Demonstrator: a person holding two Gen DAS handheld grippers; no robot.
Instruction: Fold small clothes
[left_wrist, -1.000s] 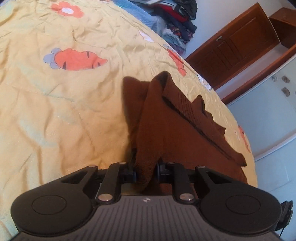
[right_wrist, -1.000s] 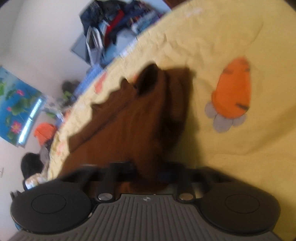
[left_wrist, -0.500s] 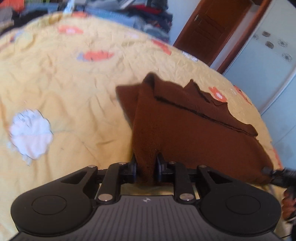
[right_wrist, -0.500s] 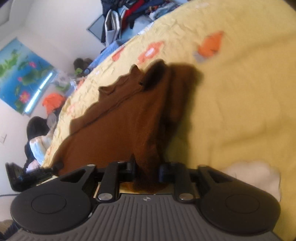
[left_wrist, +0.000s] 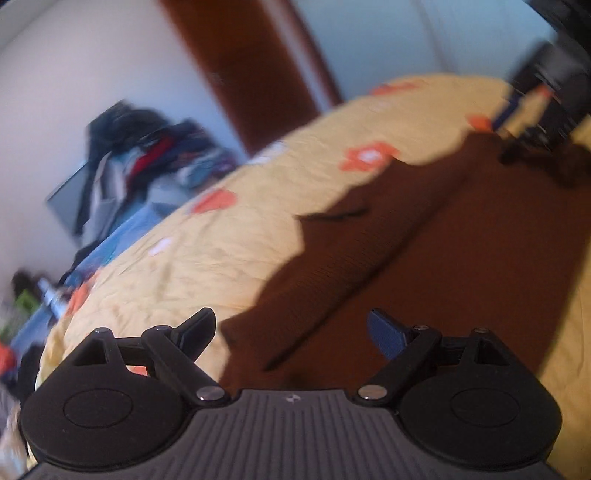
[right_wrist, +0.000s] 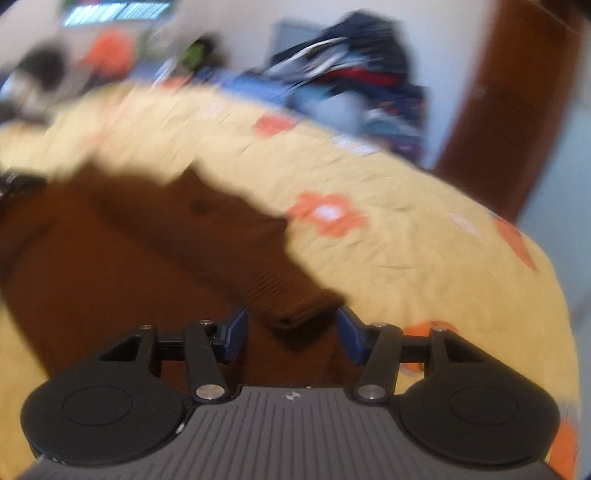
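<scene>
A brown knitted garment (left_wrist: 443, 251) lies spread on the yellow flowered bedspread (left_wrist: 221, 240). It also shows in the right wrist view (right_wrist: 129, 266), with a ribbed cuff (right_wrist: 291, 302) pointing toward the fingers. My left gripper (left_wrist: 291, 332) is open and empty just above the garment's near edge. My right gripper (right_wrist: 291, 332) is open and empty, its jaws standing either side of the cuff without touching it. Both views are motion-blurred. The right gripper shows dimly at the far end of the garment in the left wrist view (left_wrist: 535, 136).
A pile of dark mixed clothes (left_wrist: 147, 155) sits at the far edge of the bed, seen also in the right wrist view (right_wrist: 351, 85). A brown wooden door (left_wrist: 251, 66) stands behind. Bedspread lies bare around the garment.
Both grippers were shut on the lifted brown garment; now both are open and the garment lies flat on the bed. Both cameras have swung to face the clothes pile.
</scene>
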